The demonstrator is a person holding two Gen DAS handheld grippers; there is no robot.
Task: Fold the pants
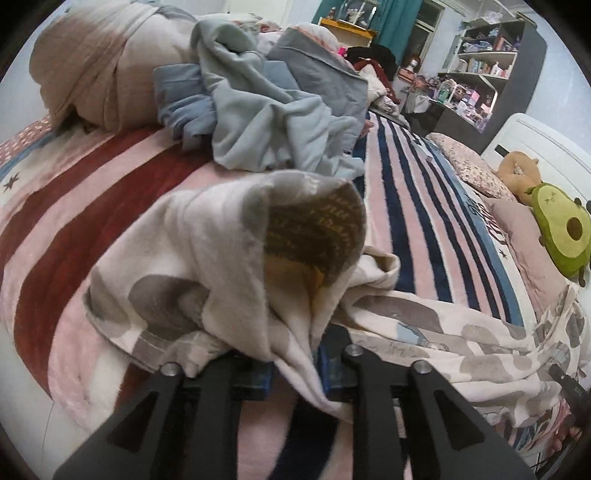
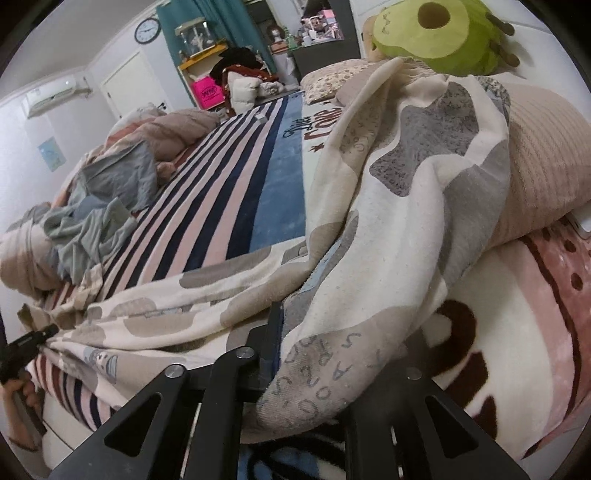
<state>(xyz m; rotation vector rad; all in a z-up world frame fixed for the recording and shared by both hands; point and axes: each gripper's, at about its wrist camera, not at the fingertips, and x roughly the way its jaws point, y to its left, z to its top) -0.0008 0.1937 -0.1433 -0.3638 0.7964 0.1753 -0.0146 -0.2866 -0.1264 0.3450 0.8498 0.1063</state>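
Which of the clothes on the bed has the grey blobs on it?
The cream pants pinched in the left gripper. They carry grey patches, while the heap of clothes farther up the bed is plain blue-grey.

The pants (image 1: 207,236) were cream with grey and taupe blotches. The blanket (image 1: 417,206) bore navy, pink and dark red stripes. The heap of clothes (image 1: 266,122) was pale blue-grey, the avocado plush (image 2: 436,33) green.

The blanket (image 2: 280,177) bears lettering, only partly legible, near its blue band.
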